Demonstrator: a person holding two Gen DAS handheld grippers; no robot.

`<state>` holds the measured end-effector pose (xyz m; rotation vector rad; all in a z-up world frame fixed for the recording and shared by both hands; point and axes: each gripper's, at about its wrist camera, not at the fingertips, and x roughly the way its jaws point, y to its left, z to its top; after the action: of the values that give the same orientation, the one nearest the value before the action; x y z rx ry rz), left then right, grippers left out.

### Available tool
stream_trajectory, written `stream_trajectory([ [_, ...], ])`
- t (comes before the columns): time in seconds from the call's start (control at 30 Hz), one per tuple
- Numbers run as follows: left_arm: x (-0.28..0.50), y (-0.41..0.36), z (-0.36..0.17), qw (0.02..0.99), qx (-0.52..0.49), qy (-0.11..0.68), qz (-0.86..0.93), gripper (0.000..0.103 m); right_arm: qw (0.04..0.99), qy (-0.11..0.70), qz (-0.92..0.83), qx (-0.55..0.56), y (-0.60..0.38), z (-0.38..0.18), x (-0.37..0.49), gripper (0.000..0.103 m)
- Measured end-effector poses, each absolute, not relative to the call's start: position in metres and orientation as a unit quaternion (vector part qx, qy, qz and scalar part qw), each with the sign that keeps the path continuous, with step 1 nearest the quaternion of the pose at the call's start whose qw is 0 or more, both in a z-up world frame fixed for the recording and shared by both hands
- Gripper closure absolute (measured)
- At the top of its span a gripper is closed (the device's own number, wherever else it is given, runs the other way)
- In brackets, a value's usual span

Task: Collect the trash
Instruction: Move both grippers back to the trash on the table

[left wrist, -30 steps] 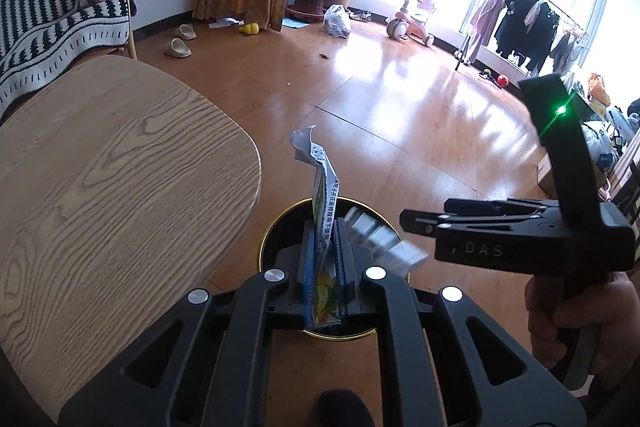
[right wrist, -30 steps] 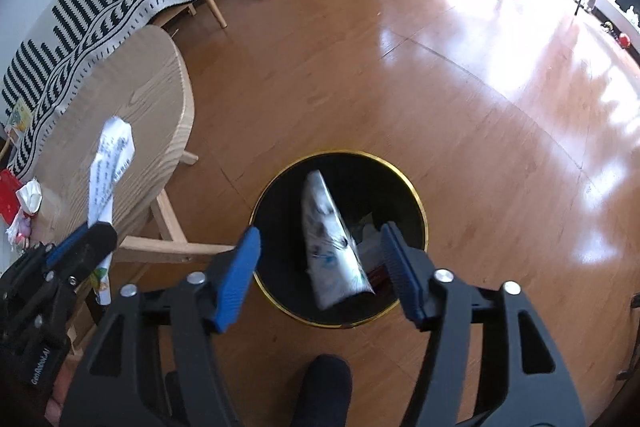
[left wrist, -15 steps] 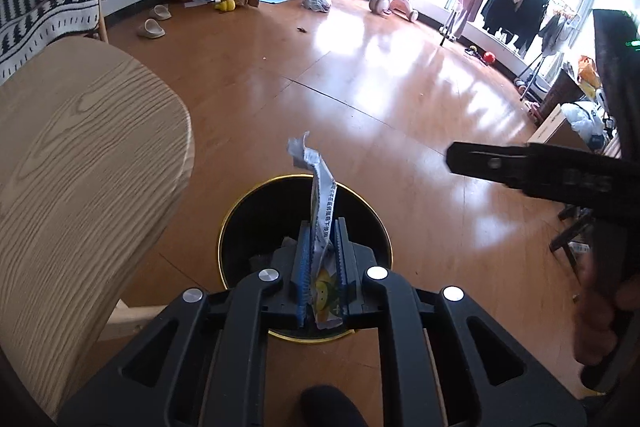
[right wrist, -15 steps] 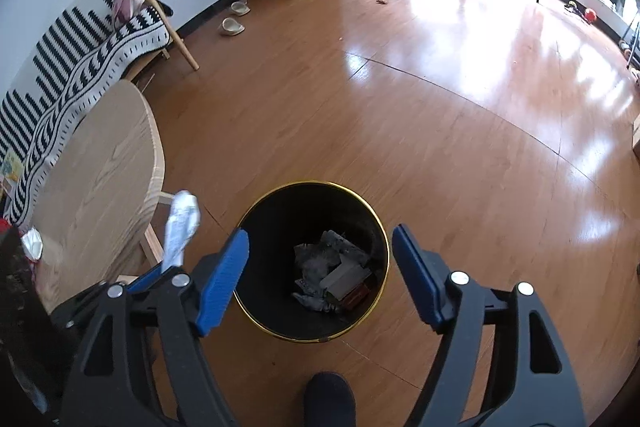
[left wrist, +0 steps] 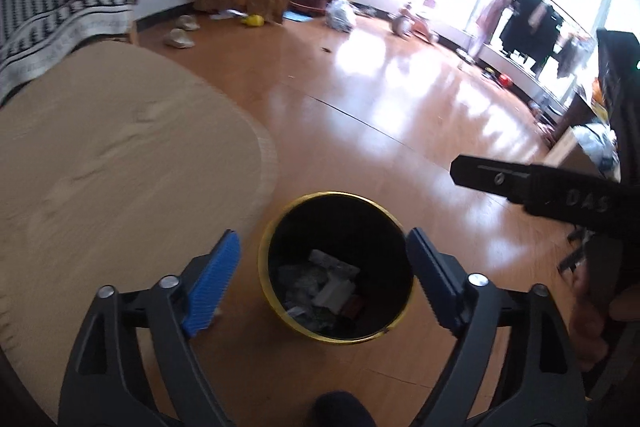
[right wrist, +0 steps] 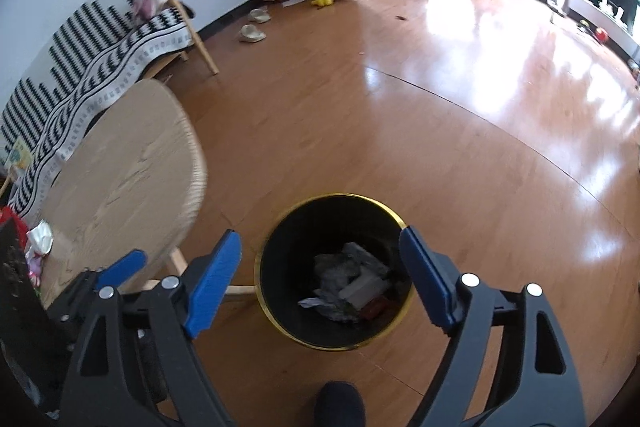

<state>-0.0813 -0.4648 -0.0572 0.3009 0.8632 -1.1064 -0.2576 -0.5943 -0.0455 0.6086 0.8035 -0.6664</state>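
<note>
Sitting on the floor, the bin [right wrist: 335, 269] holds crumpled wrappers [right wrist: 348, 287].

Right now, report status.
Left gripper open, empty. Right gripper open, empty. Trash in black bin. Crumpled wrapper waits on table.

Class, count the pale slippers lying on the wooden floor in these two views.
2. Both pale slippers lie near the white wall left of the brown curtain: one farther back, one nearer the camera. Others may be hidden behind furniture.
</note>
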Motion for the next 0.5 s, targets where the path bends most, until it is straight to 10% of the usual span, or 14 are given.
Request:
stream_trajectory([
  [0.5,0.034,-0.21,0.001,0.872,0.091,0.361,-0.317,0.014,0.882,0.398,-0.149,0.205,-0.424,-0.014,-0.068,0.021],
])
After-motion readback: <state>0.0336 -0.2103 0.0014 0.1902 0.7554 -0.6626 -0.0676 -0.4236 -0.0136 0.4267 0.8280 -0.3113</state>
